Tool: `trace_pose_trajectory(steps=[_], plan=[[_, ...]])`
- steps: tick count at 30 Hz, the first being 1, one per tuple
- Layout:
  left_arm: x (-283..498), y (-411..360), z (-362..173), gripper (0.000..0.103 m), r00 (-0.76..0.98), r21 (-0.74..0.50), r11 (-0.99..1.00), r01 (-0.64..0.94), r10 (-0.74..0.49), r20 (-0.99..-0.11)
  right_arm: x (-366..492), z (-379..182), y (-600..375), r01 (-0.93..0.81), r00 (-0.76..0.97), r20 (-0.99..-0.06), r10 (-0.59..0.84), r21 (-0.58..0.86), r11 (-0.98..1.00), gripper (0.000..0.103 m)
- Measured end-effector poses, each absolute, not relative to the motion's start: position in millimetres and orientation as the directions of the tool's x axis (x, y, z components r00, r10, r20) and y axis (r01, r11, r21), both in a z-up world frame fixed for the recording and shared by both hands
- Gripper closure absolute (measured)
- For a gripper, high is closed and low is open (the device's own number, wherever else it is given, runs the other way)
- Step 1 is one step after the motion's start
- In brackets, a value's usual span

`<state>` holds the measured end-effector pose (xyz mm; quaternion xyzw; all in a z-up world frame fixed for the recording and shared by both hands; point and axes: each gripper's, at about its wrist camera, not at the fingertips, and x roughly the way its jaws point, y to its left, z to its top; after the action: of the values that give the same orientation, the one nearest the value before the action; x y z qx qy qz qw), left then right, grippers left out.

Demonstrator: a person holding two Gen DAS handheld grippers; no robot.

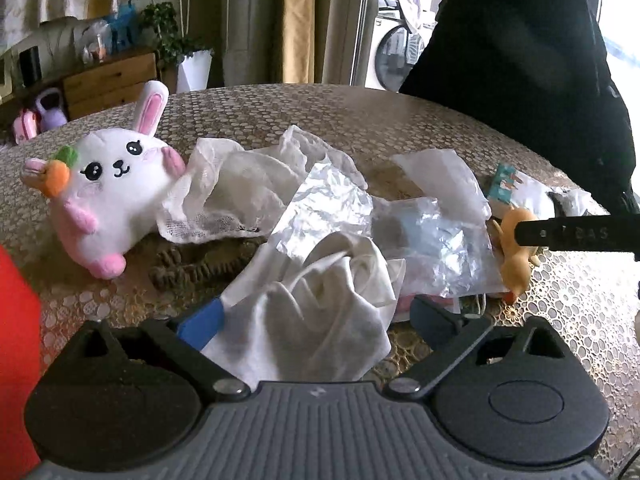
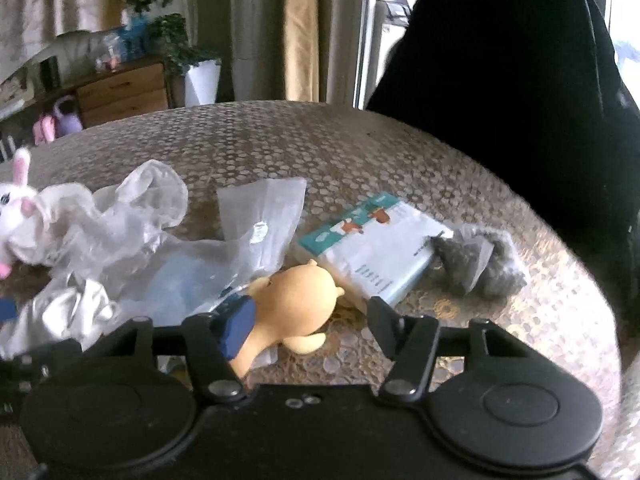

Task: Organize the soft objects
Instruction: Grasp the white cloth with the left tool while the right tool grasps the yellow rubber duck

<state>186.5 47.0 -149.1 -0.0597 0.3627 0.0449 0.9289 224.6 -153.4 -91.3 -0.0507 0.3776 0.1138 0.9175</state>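
The right gripper (image 2: 310,326) has its jaws parted, with the yellow soft toy (image 2: 294,306) lying between them; the left pad sits against the toy's flank while the right pad stands clear of it, so nothing is clamped yet. The toy's long axis runs from near-left to far-right through the gap, somewhat askew to the line of the fingers, and that skew is what a closing squeeze would have to cope with. This hand is plainly the nearer one to the toy.

The left gripper (image 1: 316,320) also has its jaws apart, straddling a white cloth bag (image 1: 320,320) that bulges up between them (whether either pad presses the fabric I cannot tell; it looks loose). From that side the toy lies well off to the right, beyond the crinkled clear plastic wrap (image 1: 332,208).

Counting outward over the patterned tablecloth (image 2: 320,148): one yellow toy, one white cloth bag, one tissue pack (image 2: 376,252) just behind the toy and touching it, one grey knitted bundle (image 2: 478,264) beside the pack, several sheets of clear plastic overlapping too much to count, one gauzy white cloth (image 1: 224,192), and one white plush bunny (image 1: 116,192) furthest left, lying on its back with a carrot on its ear.
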Motion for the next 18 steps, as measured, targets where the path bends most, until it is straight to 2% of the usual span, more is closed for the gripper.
trace_pose_trajectory(steps=[5,7,8,9,13,16,17,18], plan=[[190.0,48.2,-155.0,0.019,0.72,-0.073,0.989,-0.13,0.043,-0.692,234.2,-101.4,-152.1,-0.223,0.652,-0.738,0.173,0.032,0.974,0.044],[189.9,49.6,-156.0,0.029,0.723,-0.068,0.988,-0.141,0.056,-0.688,234.1,-103.2,-151.2,-0.223,0.653,-0.737,0.176,0.034,0.974,0.046],[189.8,50.1,-155.8,0.031,0.725,-0.067,0.987,-0.143,0.058,-0.687,233.8,-103.0,-151.3,-0.221,0.652,-0.737,0.179,0.041,0.974,0.048],[189.6,50.2,-155.5,0.037,0.727,-0.064,0.987,-0.144,0.062,-0.684,234.6,-103.0,-152.3,-0.217,0.648,-0.738,0.188,0.058,0.974,0.053],[186.2,50.0,-153.3,0.06,0.734,-0.052,0.987,-0.15,0.076,-0.675,240.7,-106.5,-156.0,-0.197,0.621,-0.752,0.222,0.125,0.972,0.06],[181.7,48.9,-150.3,0.071,0.744,-0.039,0.988,-0.149,0.086,-0.663,239.8,-105.2,-155.1,-0.202,0.625,-0.744,0.235,0.137,0.97,0.067],[180.9,48.7,-149.6,0.071,0.746,-0.035,0.989,-0.146,0.087,-0.66,239.2,-105.0,-154.3,-0.204,0.628,-0.742,0.235,0.134,0.97,0.069],[180.4,49.4,-149.2,0.077,0.748,-0.034,0.989,-0.145,0.087,-0.658,238.5,-104.7,-153.7,-0.207,0.63,-0.74,0.235,0.133,0.969,0.071]])
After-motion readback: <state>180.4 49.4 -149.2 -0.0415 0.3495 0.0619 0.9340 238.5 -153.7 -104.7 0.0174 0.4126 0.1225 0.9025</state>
